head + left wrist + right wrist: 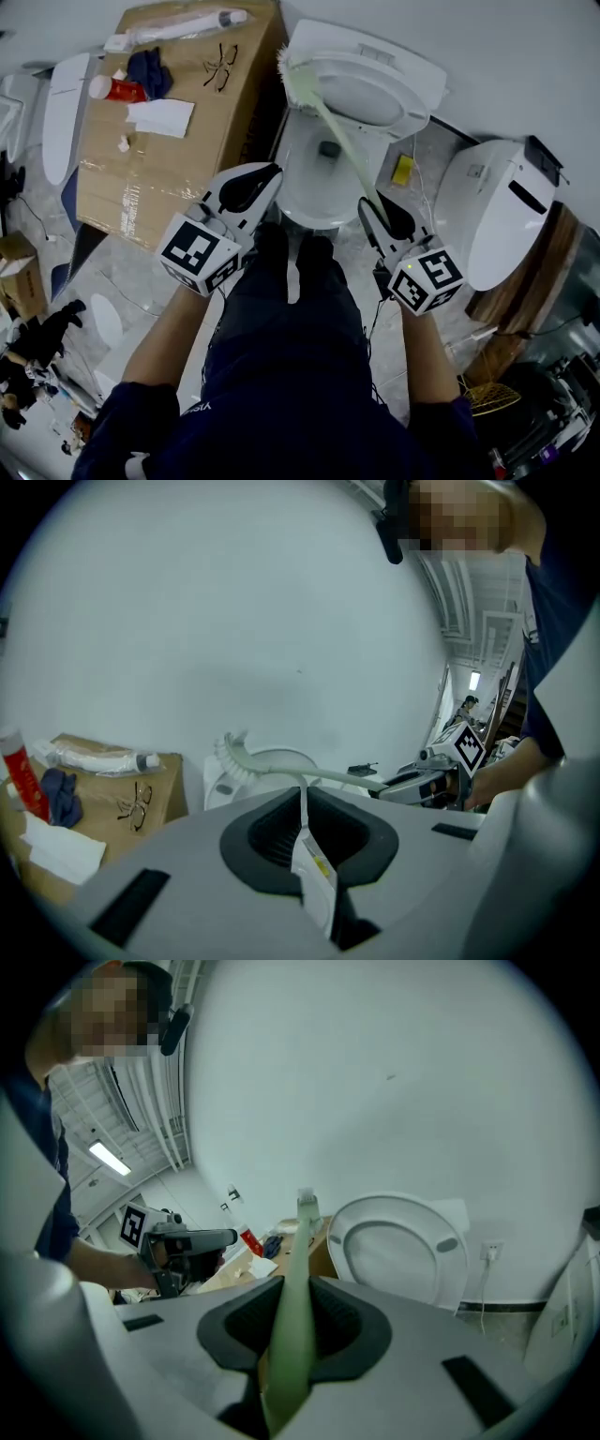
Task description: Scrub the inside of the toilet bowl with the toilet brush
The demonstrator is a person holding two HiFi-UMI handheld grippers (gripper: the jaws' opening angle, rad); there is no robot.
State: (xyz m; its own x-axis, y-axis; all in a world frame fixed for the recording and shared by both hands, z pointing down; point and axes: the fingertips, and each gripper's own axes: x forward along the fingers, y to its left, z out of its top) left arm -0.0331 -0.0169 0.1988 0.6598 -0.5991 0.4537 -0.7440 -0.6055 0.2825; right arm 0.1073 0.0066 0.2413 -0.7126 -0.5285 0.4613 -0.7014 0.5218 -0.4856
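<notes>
Storeroom, loose toilets (375, 94) (several), cardboard box (131, 187)

My head view looks steeply down onto the toilet (302, 192). Left gripper view and right gripper view sit low, facing the wall (422, 1072); both catch the raised seat (398, 1251) and cardboard box (173, 794).

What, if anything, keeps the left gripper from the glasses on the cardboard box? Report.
Probably nothing, so yes. The glasses lie uncovered on top of the cardboard box. The left gripper hangs just beside that box, with only bare cardboard between them.
</notes>
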